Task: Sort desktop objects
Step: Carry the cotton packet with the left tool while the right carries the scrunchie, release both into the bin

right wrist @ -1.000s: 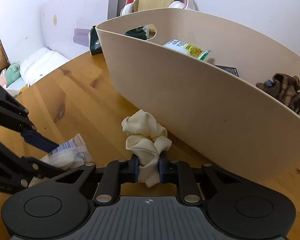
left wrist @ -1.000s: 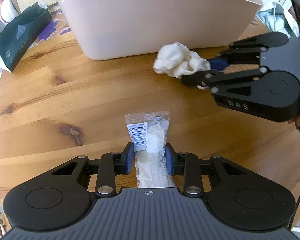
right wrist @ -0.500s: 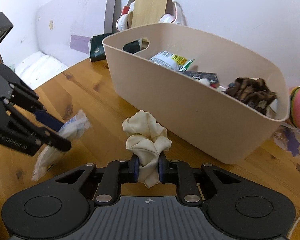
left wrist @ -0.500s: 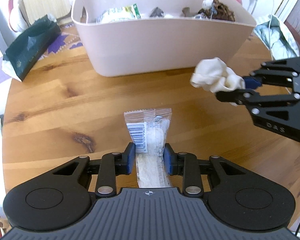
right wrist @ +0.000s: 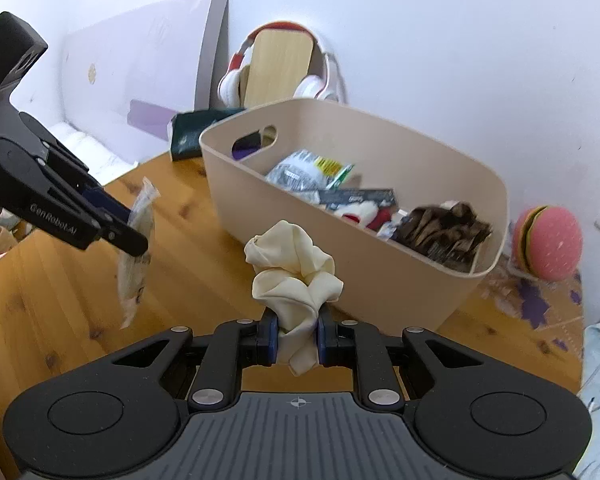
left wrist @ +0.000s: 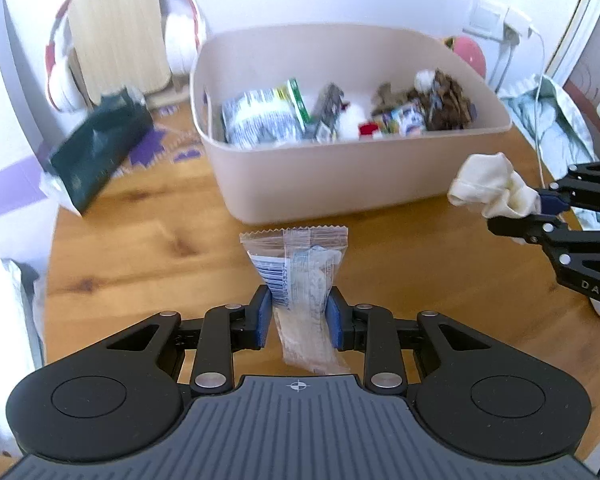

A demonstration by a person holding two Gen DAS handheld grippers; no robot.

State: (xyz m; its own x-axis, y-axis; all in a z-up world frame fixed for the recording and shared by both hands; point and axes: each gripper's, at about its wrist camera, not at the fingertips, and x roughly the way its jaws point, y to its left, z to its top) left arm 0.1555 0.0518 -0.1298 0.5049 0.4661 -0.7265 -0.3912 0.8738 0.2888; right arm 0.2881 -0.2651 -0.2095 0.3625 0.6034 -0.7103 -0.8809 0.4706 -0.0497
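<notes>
My left gripper (left wrist: 299, 316) is shut on a clear plastic snack packet (left wrist: 300, 268) with a barcode, held above the wooden table; the packet (right wrist: 136, 248) hangs from it at the left of the right wrist view. A crumpled cream cloth (right wrist: 292, 276) sticks up from my right gripper (right wrist: 297, 338), which is shut on it. The cloth (left wrist: 494, 190) also shows at the right of the left wrist view, near the bin's corner. Beyond both stands a beige plastic bin (left wrist: 340, 176) holding several packets and a brown fabric piece (right wrist: 444, 232).
A dark green pouch (left wrist: 96, 152) lies left of the bin. Red-and-white headphones (left wrist: 64, 80) hang on a wooden stand against the wall. A pink burger-shaped ball (right wrist: 548, 244) sits right of the bin. Light blue fabric (left wrist: 556, 132) lies past the round table's (left wrist: 140, 248) right edge.
Both grippers have risen off the table with the packet and the cloth. The bin's inside has come into view from above, and the two grippers have drawn apart.
</notes>
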